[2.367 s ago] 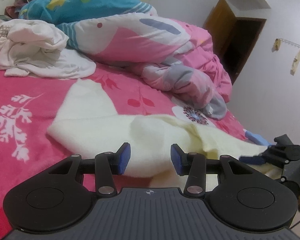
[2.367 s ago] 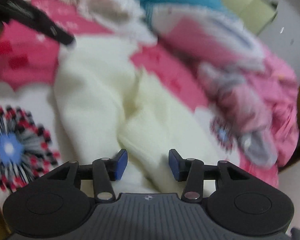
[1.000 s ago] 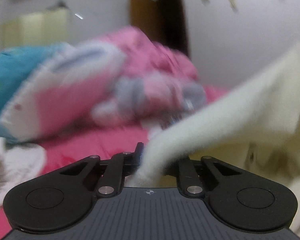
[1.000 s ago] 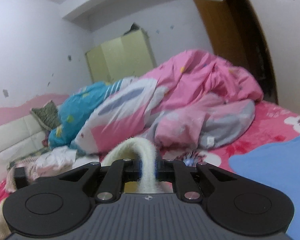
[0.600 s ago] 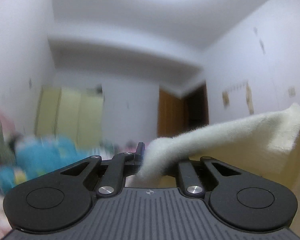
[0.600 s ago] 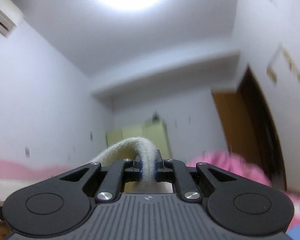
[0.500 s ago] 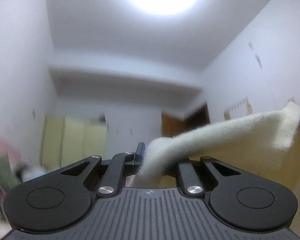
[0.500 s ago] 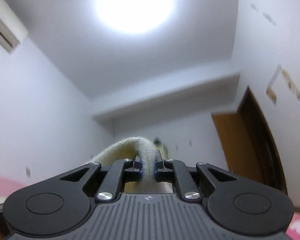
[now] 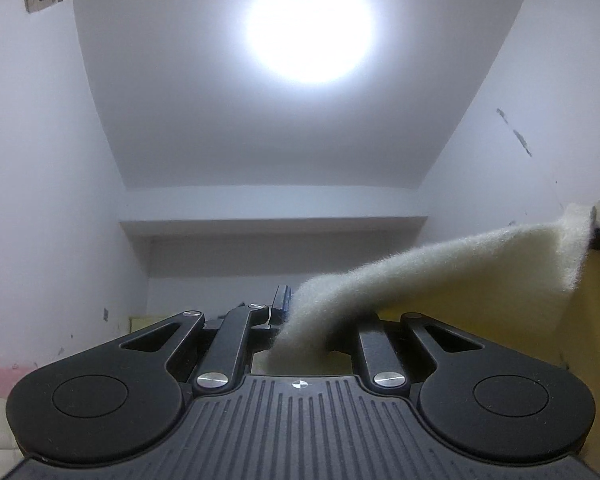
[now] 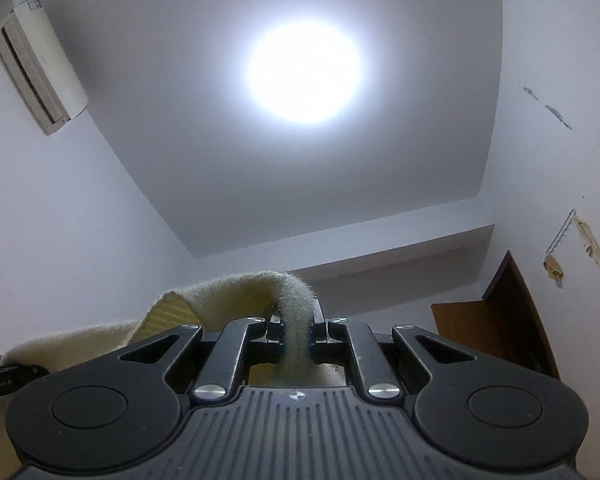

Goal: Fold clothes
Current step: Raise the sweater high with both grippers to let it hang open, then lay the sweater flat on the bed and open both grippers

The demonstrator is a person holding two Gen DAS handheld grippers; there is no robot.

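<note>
Both cameras now point at the ceiling, where a second ago they looked across the bed: the cream fleece garment (image 9: 440,276) has been swung up off the bed and hangs in the air between the two tools. The left hand-held gripper (image 9: 300,320) is clamped on one bunched edge of the garment, which runs up and away to that gripper's right toward the other tool's black tip at the frame edge. The right hand-held gripper (image 10: 296,330) pinches a narrow fold of the same cloth between its blue pads, and the rest trails down to its left. A ceiling light (image 10: 302,76) and a wall air conditioner (image 10: 36,80) sit above and ahead. With the garment lifted and stretched, it seems ready to be shaken flat and laid down for the first fold; folding proper has not begun.
</note>
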